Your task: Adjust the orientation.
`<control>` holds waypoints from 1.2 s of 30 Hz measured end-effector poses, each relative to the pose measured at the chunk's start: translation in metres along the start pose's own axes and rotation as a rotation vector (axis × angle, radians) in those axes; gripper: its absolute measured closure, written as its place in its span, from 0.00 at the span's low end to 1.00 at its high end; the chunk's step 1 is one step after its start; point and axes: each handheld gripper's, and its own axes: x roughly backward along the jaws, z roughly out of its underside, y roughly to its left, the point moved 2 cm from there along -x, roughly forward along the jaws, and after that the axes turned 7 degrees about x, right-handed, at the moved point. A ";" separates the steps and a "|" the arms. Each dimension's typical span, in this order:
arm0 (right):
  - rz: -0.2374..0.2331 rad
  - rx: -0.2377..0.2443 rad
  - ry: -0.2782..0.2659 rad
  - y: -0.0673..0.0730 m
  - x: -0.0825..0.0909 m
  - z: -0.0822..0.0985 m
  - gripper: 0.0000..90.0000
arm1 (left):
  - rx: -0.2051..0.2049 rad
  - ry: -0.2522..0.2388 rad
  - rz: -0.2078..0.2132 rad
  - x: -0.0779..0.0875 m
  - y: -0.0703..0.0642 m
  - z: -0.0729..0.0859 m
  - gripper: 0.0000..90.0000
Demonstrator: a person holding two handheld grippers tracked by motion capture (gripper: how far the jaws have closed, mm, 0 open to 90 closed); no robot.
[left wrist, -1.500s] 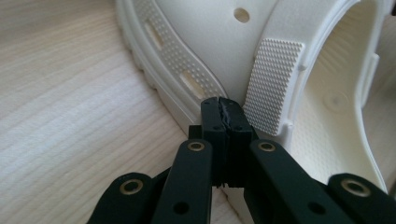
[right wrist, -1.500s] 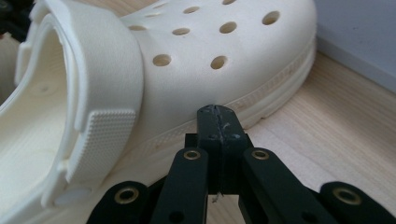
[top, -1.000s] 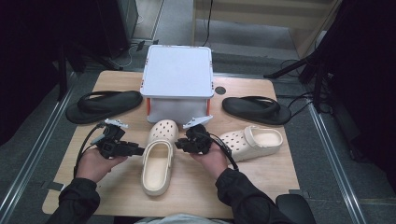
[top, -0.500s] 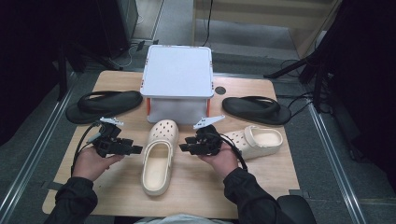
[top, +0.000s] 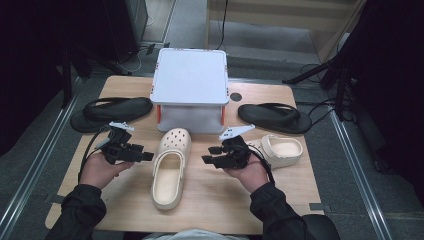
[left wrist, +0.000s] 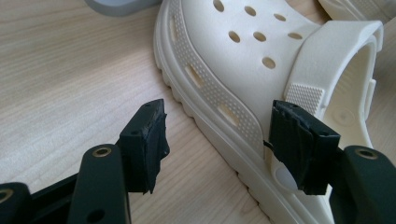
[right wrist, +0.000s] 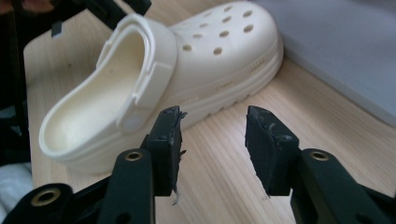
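We hold the left tool (top: 146, 156) and right tool (top: 208, 160) agape, flanking the cream perforated foam clog (top: 170, 165) on the wooden desk (top: 210, 200).

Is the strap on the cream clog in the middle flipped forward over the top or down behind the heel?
Flipped forward. On the middle clog the strap arches across the top of the foot opening, leaving the heel end open.

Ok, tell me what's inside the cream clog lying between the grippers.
The cream clog looks empty: its bare footbed shows through the heel opening, with the strap across the top. The toe end stays hidden under the perforated upper.
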 end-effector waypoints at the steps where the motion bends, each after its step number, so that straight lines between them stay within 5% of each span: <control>1: 0.009 0.005 0.001 -0.001 0.002 0.002 0.62 | -0.003 0.003 0.000 0.000 0.000 -0.001 0.41; 36: 0.197 -0.155 -0.032 -0.042 0.113 0.063 0.64 | -0.027 0.041 -0.002 -0.016 -0.002 -0.015 0.42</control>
